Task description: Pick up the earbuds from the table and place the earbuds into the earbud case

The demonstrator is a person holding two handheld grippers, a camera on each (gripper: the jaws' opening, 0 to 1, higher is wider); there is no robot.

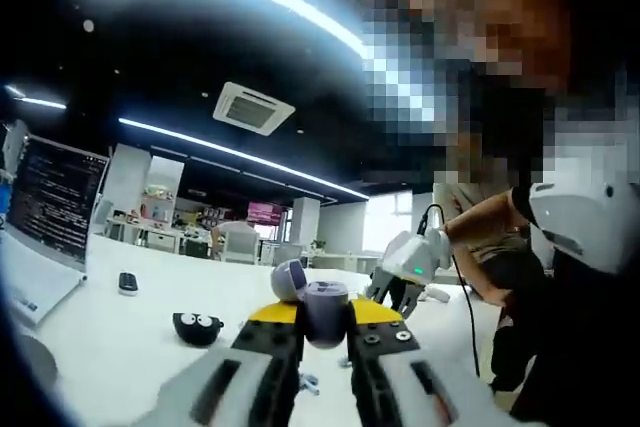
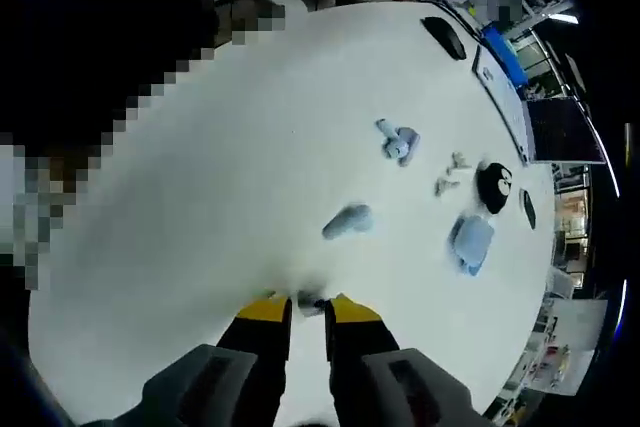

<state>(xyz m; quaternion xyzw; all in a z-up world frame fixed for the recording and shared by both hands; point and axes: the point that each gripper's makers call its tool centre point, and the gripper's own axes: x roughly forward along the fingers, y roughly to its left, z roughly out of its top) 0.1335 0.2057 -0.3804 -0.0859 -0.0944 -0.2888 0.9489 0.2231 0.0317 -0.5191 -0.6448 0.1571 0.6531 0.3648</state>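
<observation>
So the left gripper [image 1: 325, 332] had the earbud case [image 1: 322, 309] pinched upright between its jaws, lid [image 1: 288, 279] flipped open and leaning left. The right gripper [image 2: 309, 305] was clamped on a tiny earbud [image 2: 309, 302] just over the white table [image 2: 220, 167].

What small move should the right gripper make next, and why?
Probably carry its load toward the case. The left gripper holds the case with its lid open. The right gripper has its jaws nearly together on a small piece, likely an earbud, and in the left gripper view it sits apart from the case.
</observation>
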